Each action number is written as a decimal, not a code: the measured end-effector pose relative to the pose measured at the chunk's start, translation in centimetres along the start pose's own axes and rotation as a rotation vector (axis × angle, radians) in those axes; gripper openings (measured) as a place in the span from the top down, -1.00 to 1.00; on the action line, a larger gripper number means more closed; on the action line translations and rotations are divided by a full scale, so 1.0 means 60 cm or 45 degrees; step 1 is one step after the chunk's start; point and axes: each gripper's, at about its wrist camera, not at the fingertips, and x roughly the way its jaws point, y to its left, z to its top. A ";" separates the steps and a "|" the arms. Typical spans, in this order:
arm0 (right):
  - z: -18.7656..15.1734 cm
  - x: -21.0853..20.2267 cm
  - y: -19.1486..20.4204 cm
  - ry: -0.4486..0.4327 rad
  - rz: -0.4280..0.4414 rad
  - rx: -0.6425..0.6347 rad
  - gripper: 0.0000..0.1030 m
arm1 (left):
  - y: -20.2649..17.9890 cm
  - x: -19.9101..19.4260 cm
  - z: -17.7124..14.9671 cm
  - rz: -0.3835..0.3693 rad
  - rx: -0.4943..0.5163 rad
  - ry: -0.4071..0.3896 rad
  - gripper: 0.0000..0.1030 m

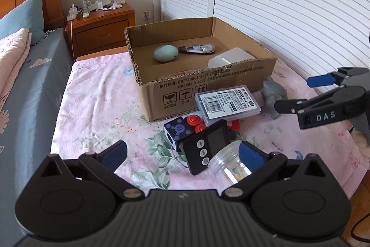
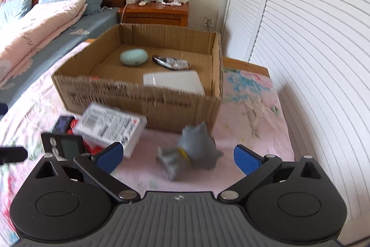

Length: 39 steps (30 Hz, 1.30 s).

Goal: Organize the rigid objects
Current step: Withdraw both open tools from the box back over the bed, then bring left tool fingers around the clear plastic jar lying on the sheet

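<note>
Cardboard box [image 1: 208, 94] sat at the centre of the frame on the pink floral sheet [image 1: 97, 94], holding 3 things: a green oval case [image 1: 165, 53], a dark clear-topped case [image 1: 197, 49] and a white container [image 1: 231, 58]. Below it, in a loose pile, lay a labelled plastic case [image 1: 227, 101], a black timer [image 1: 207, 146], a dark cube [image 1: 177, 132] and a clear jar [image 1: 231, 166]. Left gripper [image 1: 182, 154] hung spread wide and empty at lower centre. Right gripper [image 2: 177, 155] was released too, its blue pads either side of the grey cat figurine [image 2: 192, 149], not touching.
</note>
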 end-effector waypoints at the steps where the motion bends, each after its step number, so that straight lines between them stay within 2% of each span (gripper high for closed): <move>1: -0.010 0.000 -0.002 0.007 -0.001 0.015 -1.00 | -0.004 0.003 0.001 -0.005 0.002 0.006 -0.98; 5: -0.049 0.000 -0.012 0.050 0.033 0.068 -1.00 | -0.026 0.009 0.004 -0.087 0.025 0.024 -0.98; 8: -0.068 0.001 -0.016 0.071 0.015 0.066 -1.00 | -0.052 0.017 0.003 -0.153 0.071 0.044 -0.98; 14: -0.082 0.000 -0.033 0.077 -0.003 0.067 -1.00 | -0.096 0.042 -0.015 -0.174 0.182 0.133 -0.98; 19: -0.084 0.000 -0.044 0.079 0.011 0.089 -1.00 | -0.099 0.043 -0.034 -0.180 0.221 0.194 -0.98; 24: -0.087 0.006 -0.047 0.090 0.025 0.091 -1.00 | -0.083 0.028 -0.052 -0.120 0.266 0.232 -0.98; 30: -0.087 0.012 -0.043 0.098 0.040 0.084 -1.00 | -0.042 0.007 -0.067 -0.030 0.232 0.254 -0.98; 34: -0.087 0.016 -0.037 0.105 0.053 0.066 -1.00 | -0.019 -0.005 -0.072 0.024 0.229 0.223 -0.98; 39: -0.086 0.019 -0.028 0.113 0.056 0.043 -1.00 | 0.019 0.007 -0.067 0.096 0.149 0.190 -0.98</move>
